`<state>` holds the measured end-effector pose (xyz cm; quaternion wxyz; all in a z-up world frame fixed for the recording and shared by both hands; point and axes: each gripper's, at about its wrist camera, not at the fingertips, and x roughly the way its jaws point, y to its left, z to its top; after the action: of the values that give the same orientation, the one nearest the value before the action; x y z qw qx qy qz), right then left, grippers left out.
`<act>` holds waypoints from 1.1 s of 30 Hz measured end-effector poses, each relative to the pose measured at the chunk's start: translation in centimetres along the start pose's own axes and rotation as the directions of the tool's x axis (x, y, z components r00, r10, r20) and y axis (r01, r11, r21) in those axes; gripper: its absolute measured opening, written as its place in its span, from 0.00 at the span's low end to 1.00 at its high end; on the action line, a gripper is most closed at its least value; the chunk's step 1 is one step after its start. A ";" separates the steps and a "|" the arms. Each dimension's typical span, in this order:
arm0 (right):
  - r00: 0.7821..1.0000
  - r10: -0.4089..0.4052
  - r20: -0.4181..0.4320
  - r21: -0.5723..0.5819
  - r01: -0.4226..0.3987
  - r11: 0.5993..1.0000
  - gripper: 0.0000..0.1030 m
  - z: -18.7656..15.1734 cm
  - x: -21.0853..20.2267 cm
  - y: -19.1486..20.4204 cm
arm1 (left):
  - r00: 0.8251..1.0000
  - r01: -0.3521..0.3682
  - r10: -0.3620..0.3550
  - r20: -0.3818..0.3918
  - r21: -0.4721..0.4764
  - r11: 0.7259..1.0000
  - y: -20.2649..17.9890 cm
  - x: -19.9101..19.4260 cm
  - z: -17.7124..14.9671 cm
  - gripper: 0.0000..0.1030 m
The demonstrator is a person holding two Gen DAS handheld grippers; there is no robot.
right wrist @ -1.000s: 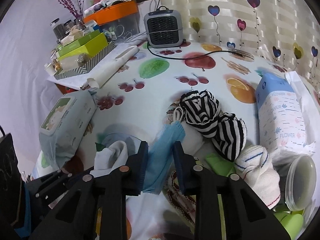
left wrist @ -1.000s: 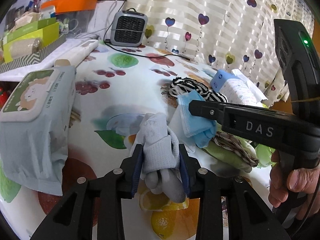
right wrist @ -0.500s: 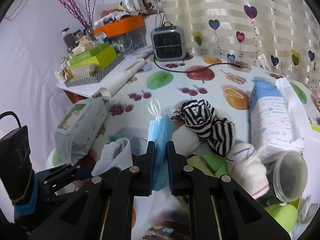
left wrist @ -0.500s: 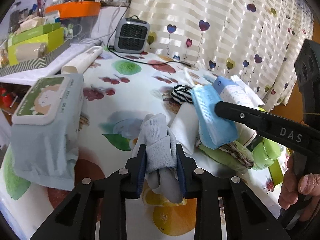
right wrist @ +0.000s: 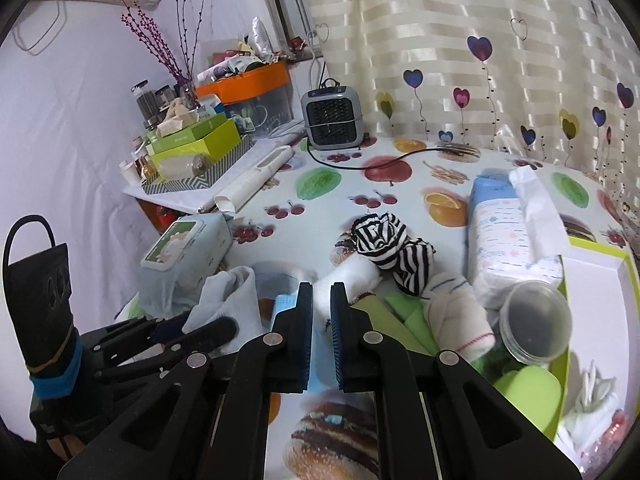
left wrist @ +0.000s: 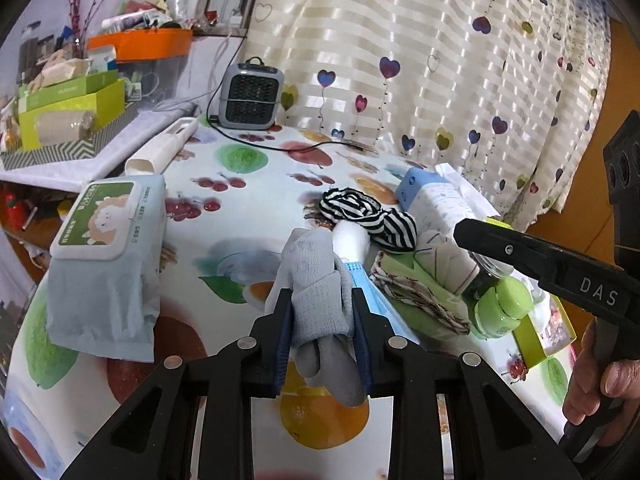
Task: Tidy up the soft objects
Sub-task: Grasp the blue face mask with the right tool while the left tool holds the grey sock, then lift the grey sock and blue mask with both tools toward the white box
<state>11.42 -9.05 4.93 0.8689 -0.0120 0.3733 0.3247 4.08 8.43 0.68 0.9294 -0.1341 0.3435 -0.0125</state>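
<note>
My left gripper (left wrist: 321, 300) is shut on a grey sock (left wrist: 316, 272), held just above the fruit-print tablecloth (left wrist: 240, 208); the same sock (right wrist: 232, 300) shows at the left of the right wrist view. A blue face mask (left wrist: 372, 292) lies flat on the table beside the left gripper's right finger. My right gripper (right wrist: 322, 292) is shut with nothing between its pads, up above the mask (right wrist: 285, 303). Beyond lie a black-and-white striped cloth (right wrist: 384, 240), a white rolled cloth (right wrist: 348, 280), a white sock with coloured stripes (right wrist: 452, 312) and green cloth (left wrist: 424, 292).
A wet-wipes pack (left wrist: 108, 248) lies at the left and a tissue pack (right wrist: 500, 220) at the right. A clear jar (right wrist: 536, 320), its green lid (left wrist: 504, 304) and a green-rimmed box (right wrist: 596, 280) crowd the right edge. A small heater (left wrist: 252, 96) with its cord stands at the back.
The right gripper shut on the blue mask and lifted it; now the mask is out of its jaws and lies on the table. Both grippers have risen, the left one gripping the sock tighter.
</note>
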 end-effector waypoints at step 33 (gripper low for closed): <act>0.989 -0.027 -0.143 -0.114 0.011 0.993 0.16 -3.4 3.5 2.3 | 1.000 -0.012 0.012 0.000 -0.002 1.000 0.7 -1.8 -0.9 0.25</act>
<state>9.69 -6.19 0.65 0.8407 -0.0881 0.4159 0.3354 2.08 9.09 0.99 0.9293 -0.1331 0.3443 -0.0066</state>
